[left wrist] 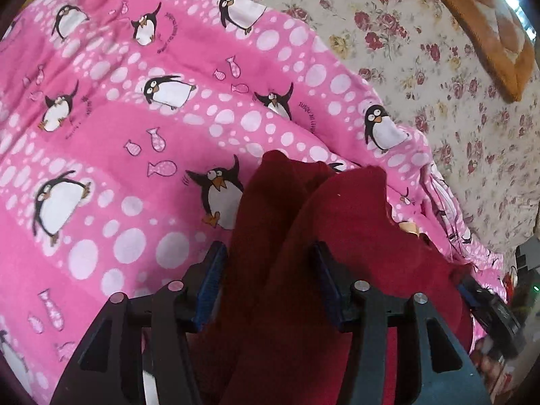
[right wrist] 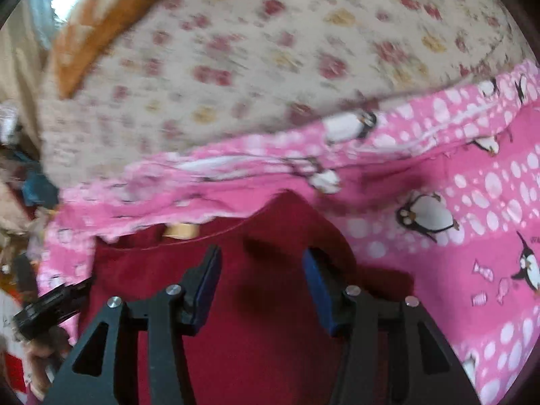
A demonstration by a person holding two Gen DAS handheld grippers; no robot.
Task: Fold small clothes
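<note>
A dark red garment [left wrist: 303, 236] lies on a pink penguin-print blanket [left wrist: 118, 128]. In the left wrist view a raised fold of the red cloth runs between the fingers of my left gripper [left wrist: 270, 263], whose jaws stand wide apart around it without pinching it. In the right wrist view my right gripper [right wrist: 261, 270] is open just above the flat red garment [right wrist: 256, 303], near its curved neckline with a tan label [right wrist: 179, 229]. The right gripper also shows at the right edge of the left wrist view [left wrist: 489, 307], and the left gripper shows at the left edge of the right wrist view [right wrist: 50, 303].
A cream floral bedsheet [left wrist: 438, 67] lies beyond the blanket's edge. An orange and white cushion [left wrist: 489, 27] sits at the far corner, also in the right wrist view [right wrist: 101, 17]. Mixed clutter [right wrist: 20, 185] lies off the bed's side. The right wrist view is motion-blurred.
</note>
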